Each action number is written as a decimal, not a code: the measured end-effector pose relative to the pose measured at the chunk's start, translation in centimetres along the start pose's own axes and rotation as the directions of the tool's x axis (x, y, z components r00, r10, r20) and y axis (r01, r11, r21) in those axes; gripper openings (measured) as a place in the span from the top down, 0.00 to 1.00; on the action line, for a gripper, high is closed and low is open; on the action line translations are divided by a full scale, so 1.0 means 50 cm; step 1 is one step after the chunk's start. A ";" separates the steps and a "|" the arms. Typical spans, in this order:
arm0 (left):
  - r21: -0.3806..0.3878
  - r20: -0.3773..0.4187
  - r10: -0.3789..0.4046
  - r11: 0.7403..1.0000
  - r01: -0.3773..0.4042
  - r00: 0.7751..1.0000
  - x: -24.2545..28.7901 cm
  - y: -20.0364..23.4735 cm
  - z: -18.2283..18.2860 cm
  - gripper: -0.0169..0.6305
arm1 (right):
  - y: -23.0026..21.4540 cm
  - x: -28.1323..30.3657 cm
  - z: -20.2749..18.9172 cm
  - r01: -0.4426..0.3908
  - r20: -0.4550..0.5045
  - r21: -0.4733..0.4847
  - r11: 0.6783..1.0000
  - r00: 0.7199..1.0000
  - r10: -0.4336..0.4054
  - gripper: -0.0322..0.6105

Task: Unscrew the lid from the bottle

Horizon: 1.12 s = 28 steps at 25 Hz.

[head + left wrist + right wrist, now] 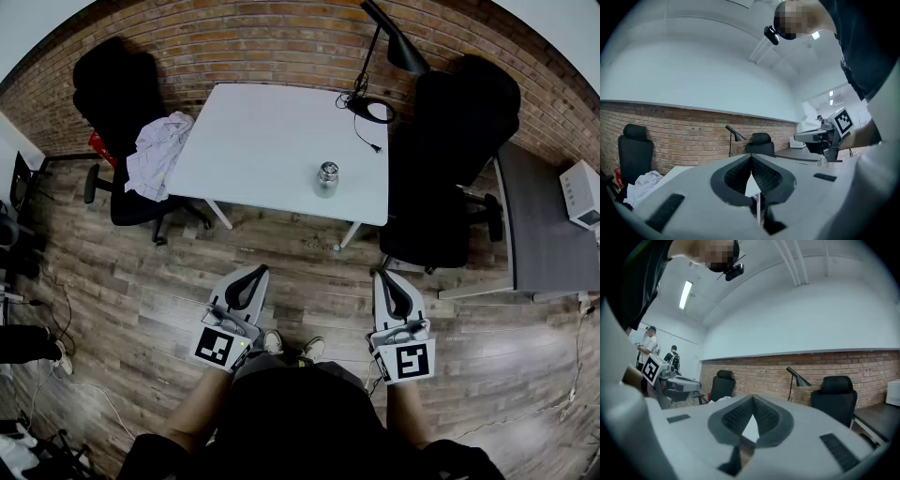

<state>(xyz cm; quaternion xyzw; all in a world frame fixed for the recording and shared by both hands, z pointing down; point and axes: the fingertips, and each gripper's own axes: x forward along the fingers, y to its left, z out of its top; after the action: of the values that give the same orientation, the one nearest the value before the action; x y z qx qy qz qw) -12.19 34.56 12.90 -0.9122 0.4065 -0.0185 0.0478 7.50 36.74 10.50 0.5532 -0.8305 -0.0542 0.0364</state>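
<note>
A small metal bottle [326, 178] with its lid on stands upright near the front edge of the white table [272, 141]. My left gripper [257, 274] and right gripper [382, 277] are held side by side over the wooden floor, well short of the table, both pointing toward it. Each one is shut with nothing between its jaws. In the left gripper view the jaws [751, 157] meet at the tips, and in the right gripper view the jaws [753, 399] do the same. The bottle does not show in either gripper view.
A black desk lamp [384, 56] with a cord stands at the table's far right corner. Black office chairs flank the table, the left one [122, 103] draped with cloth [155, 155], the right one [450, 150] next to a grey desk [544, 225]. A brick wall runs behind.
</note>
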 end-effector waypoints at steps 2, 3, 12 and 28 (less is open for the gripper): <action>0.012 0.002 -0.004 1.000 0.004 1.000 0.001 -0.008 0.002 0.94 | -0.004 -0.005 -0.001 -0.001 -0.001 -0.002 1.000 1.000 0.001 0.93; 0.013 0.001 -0.003 1.000 0.003 1.000 0.001 -0.012 0.002 0.94 | -0.006 -0.008 -0.002 -0.002 -0.001 -0.002 1.000 1.000 0.002 0.93; -0.022 -0.048 0.046 0.999 -0.047 0.998 -0.010 -0.040 -0.011 0.94 | -0.042 -0.026 -0.034 -0.005 0.021 0.082 0.997 1.000 0.003 0.93; -0.084 -0.040 -0.020 0.996 0.016 0.999 0.151 0.059 -0.090 0.94 | -0.094 0.111 -0.073 0.025 -0.077 0.028 0.999 0.997 -0.023 0.93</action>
<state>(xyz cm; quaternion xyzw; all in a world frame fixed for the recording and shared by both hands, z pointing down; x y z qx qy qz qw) -9.64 26.64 17.03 -0.9164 0.3997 -0.0205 0.0011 10.11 29.64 13.52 0.5651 -0.8226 -0.0217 0.0595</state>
